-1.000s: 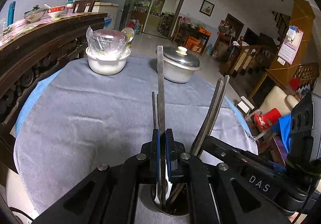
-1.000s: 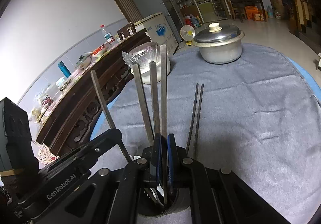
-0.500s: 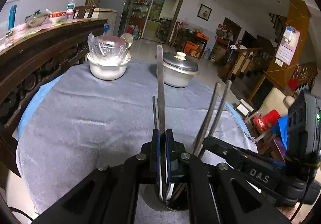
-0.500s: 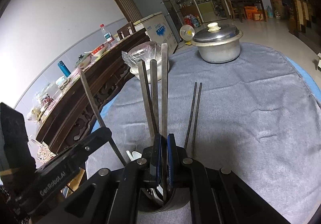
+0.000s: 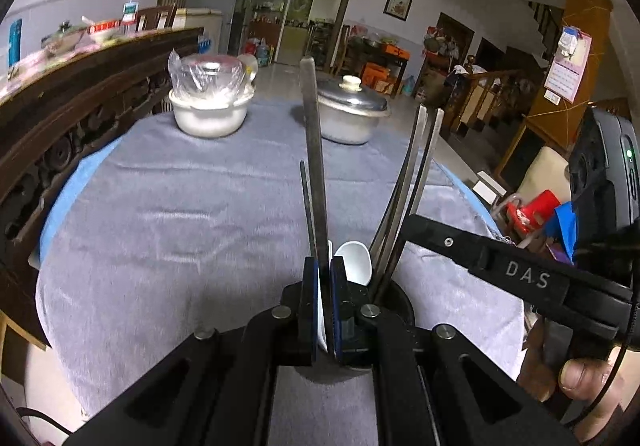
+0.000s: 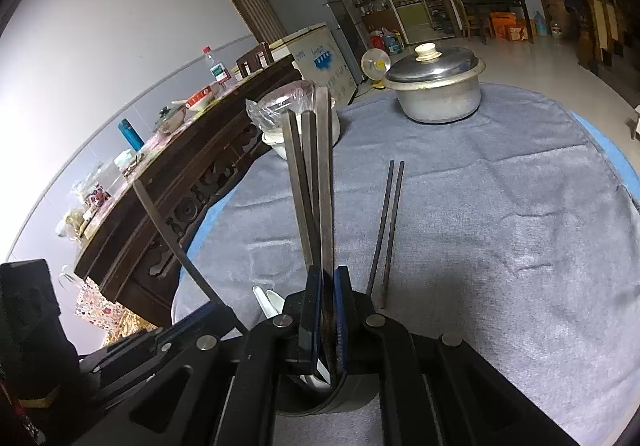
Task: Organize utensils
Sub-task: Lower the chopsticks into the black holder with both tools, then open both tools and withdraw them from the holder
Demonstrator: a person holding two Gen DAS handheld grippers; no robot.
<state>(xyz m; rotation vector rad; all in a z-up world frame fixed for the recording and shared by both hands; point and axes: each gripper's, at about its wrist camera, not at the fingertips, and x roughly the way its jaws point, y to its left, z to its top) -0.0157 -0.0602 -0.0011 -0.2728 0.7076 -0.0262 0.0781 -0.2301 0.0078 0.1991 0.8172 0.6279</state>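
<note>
A dark round utensil holder (image 5: 400, 306) stands on the grey cloth at the near table edge; it also shows in the right wrist view (image 6: 344, 394). My left gripper (image 5: 324, 310) is shut on a flat metal utensil handle (image 5: 314, 150) standing upright in the holder. My right gripper (image 6: 324, 318) is shut on another flat metal handle (image 6: 325, 174) in the same holder. Two more metal handles (image 5: 420, 174) lean right in the holder, next to a white spoon (image 5: 354, 260). A pair of dark chopsticks (image 6: 387, 230) lies on the cloth beyond the holder.
A lidded metal pot (image 5: 352, 114) and a plastic-covered white bowl (image 5: 210, 106) stand at the far side of the grey-clothed round table (image 5: 180, 214). A dark carved wooden sideboard (image 5: 60, 118) runs along the left. The right gripper's body (image 5: 520, 278) crosses close on my right.
Both grippers have risen slightly and tilted, so the holder, white spoon and room shifted in view. Both stay shut on their handles, and the other handles have bunched closer together.
</note>
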